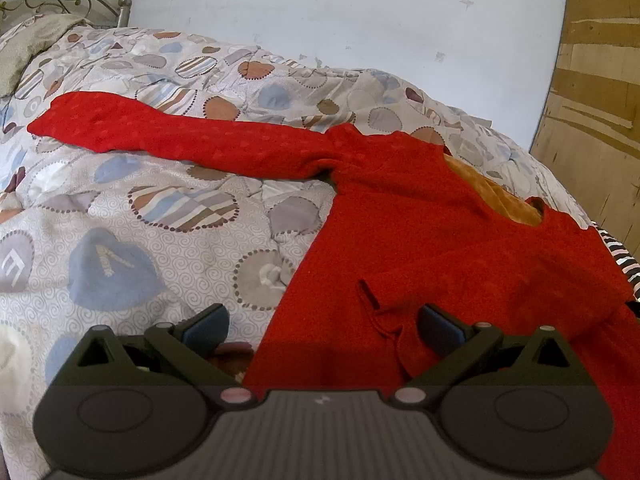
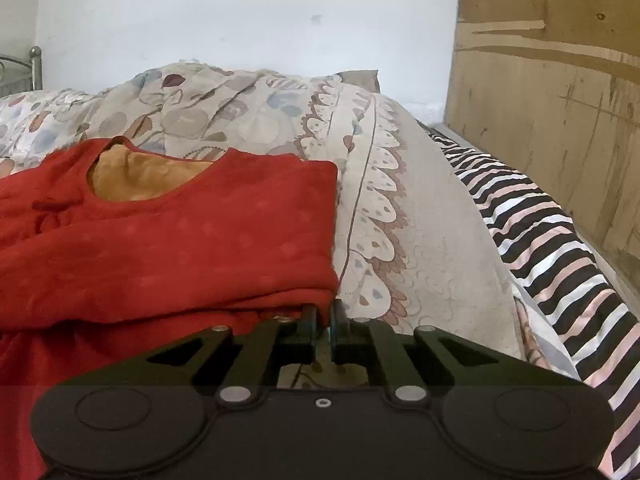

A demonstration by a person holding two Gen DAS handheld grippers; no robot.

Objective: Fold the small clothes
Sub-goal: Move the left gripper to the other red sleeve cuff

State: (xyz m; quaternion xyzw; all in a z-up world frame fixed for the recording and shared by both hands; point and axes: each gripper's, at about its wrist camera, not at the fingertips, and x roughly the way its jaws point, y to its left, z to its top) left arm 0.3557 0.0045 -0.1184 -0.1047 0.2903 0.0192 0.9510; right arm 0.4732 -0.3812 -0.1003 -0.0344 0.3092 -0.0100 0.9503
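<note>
Left wrist view: red top (image 1: 420, 216) spread flat across patterned quilt (image 1: 132, 216), body filling centre and right of frame, one long sleeve (image 1: 152, 132) stretched toward upper left, presumably laid out ready for folding. Left gripper (image 1: 322, 326) low at frame bottom, fingers (image 1: 208, 322) wide apart and clamped on nothing, one tip over quilt, the other over red cloth near a loose thread or tie; seemingly waiting while the other hand works. Mustard lining (image 1: 492, 196) visible through neckline. Right wrist view: right gripper (image 2: 323, 320) at lower centre, fingers (image 2: 309, 322) drawn together at the lower right corner of a folded-over red edge, cloth appearing pinched between them, though the contact itself sits in shadow beneath the fabric and cannot be confirmed outright; grip there likely meant for carrying that side across the body. Opposite sleeve not clearly traceable, probably tucked into the folded stack at frame left. Hem of the garment cut off by lower frame edges in both views. Striped sheet (image 2: 536, 240) along right side, wooden board (image 2: 552, 100) behind it, metal bedpost (image 1: 125, 10) at upper left; holder of both tools out of sight.
</note>
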